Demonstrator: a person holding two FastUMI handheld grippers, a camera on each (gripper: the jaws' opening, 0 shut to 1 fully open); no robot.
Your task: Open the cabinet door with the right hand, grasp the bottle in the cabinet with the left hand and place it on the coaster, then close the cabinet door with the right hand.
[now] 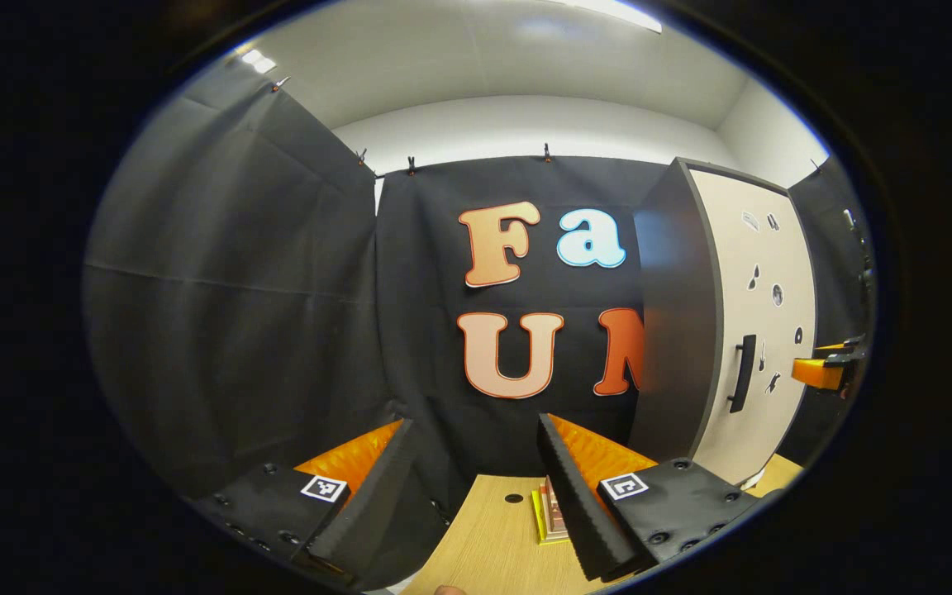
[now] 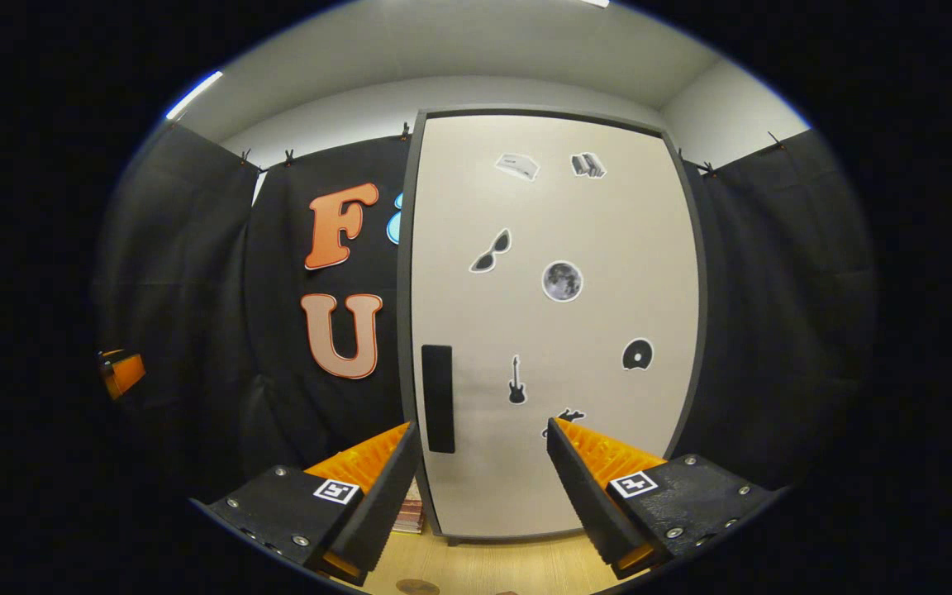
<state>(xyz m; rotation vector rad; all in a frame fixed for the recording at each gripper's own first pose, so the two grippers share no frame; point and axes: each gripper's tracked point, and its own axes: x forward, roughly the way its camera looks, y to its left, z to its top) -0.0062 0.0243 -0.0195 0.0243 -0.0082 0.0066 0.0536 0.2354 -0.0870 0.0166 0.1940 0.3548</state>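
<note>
Worktop: pale wood worktop [image 1: 492, 537] below both tools, black cloth walls around, white ceiling above.
Cabinet: cabinet [image 2: 554, 322] stands straight ahead of the right tool, door shut, dark handle [image 2: 437, 398] just above that tool's left finger; stickers on the door.
Coaster: coaster [image 1: 549, 516] lies on the worktop, just inside the left tool's right finger.
Bottle: not visible.
Left tool: left tool [image 1: 476, 487] wide open, holding nothing.
Right tool: right tool [image 2: 484, 487] wide open, empty, short of the door.

No readable text is seen
Only wordless picture stickers [image 2: 562, 281] are carried by the cabinet door [image 2: 608, 413]; nothing is legible
</note>
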